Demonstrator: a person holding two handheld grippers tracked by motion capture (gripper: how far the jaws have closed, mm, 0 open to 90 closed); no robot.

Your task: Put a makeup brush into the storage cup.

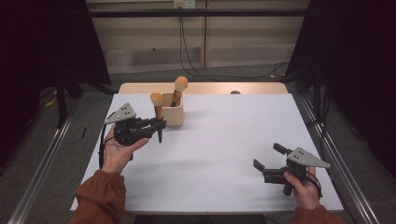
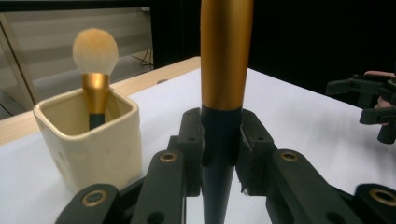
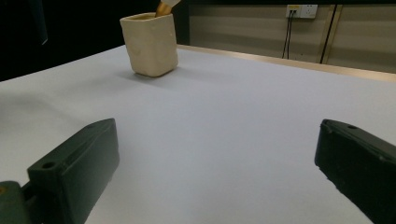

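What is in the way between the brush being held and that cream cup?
Nothing visible. The left gripper holds a brush upright just beside the cup, whose open top has only one other brush standing inside.

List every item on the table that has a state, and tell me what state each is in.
Left gripper: shut on held brush.
Right gripper: open, holding nothing.
Held brush: upright, bristles up, clamped between the fingers, outside the cup.
Cup: upright, open-topped.
Second brush: standing in the cup, bristles up.

White table open between both grippers, cream cup with upright brush — probably the lone obstacle, far left.
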